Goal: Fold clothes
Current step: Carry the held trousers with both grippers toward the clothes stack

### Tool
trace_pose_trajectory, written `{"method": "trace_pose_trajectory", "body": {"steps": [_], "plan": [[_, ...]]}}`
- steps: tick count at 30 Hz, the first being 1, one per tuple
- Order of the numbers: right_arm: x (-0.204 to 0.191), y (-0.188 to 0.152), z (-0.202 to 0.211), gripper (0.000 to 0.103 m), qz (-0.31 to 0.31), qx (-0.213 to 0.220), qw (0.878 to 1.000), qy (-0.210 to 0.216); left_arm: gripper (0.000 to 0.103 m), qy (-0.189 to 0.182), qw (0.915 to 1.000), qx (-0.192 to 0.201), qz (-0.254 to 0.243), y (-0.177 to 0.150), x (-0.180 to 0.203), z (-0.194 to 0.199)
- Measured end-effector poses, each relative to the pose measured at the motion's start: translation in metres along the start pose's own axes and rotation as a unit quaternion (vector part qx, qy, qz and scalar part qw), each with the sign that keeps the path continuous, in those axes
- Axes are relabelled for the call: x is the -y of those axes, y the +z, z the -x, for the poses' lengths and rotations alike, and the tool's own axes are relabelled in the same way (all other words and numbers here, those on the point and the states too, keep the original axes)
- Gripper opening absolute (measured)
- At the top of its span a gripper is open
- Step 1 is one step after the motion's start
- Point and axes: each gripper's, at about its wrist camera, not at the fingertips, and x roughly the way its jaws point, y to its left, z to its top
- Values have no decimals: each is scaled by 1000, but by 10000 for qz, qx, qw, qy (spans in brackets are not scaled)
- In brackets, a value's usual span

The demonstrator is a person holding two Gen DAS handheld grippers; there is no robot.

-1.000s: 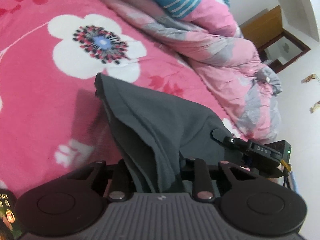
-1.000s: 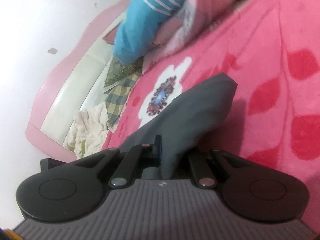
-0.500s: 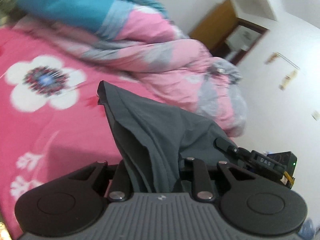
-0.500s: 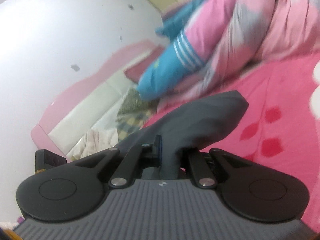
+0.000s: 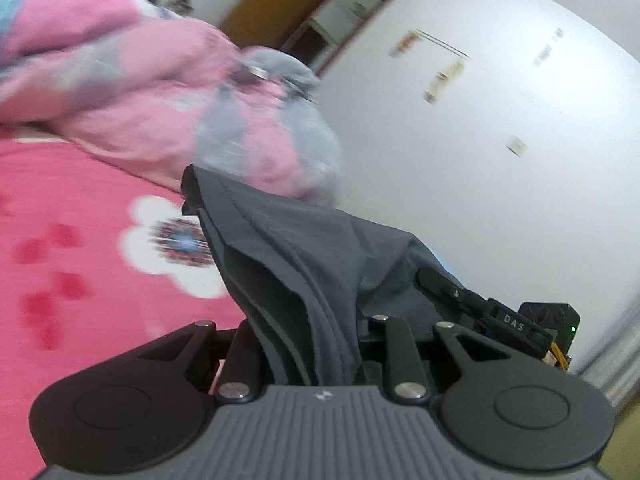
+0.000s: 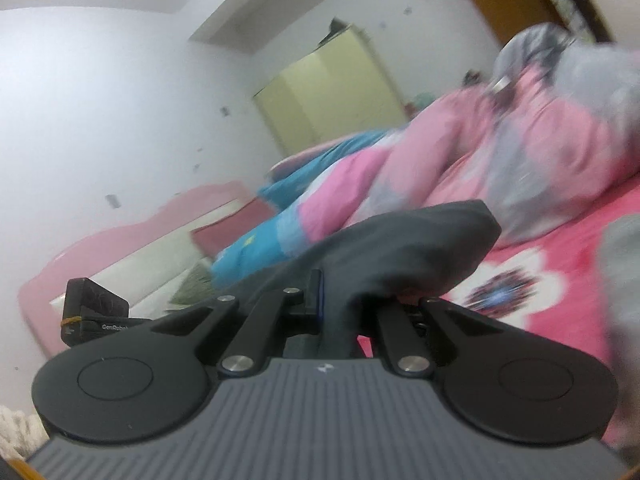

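Both claws are swinging up off the bed since a second ago, more wall showing now. Left claw is clamping a thick bunch of the dark grey garment; right claw is pinching it too, cloth lifting toward 12 o'clock over the pink floral bedspread.

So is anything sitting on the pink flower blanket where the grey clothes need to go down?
Nothing visible blocks it. Both grippers are shut on the grey garment, held above the pink flower blanket. The stretch of blanket below it looks bare. The bunched pink and grey quilt lies further back, along the far edge, apart from the garment.
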Motion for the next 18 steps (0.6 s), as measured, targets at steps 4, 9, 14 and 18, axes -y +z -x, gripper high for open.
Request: {"method": "trace_pose_trajectory", "body": {"steps": [4, 9, 14, 18], "plan": [[38, 35, 49, 4, 226, 69, 9988, -422, 22, -449, 9987, -239, 30, 1, 32, -71], [100, 84, 89, 4, 249, -75, 9967, -765, 22, -805, 9957, -445, 113, 3, 57, -151], [158, 114, 91, 4, 424, -343, 9943, -913, 22, -888, 9940, -571, 290, 8, 53, -217], [203, 126, 75, 4, 557, -657, 9919, -933, 22, -780, 9933, -762, 396, 12, 38, -261]]}}
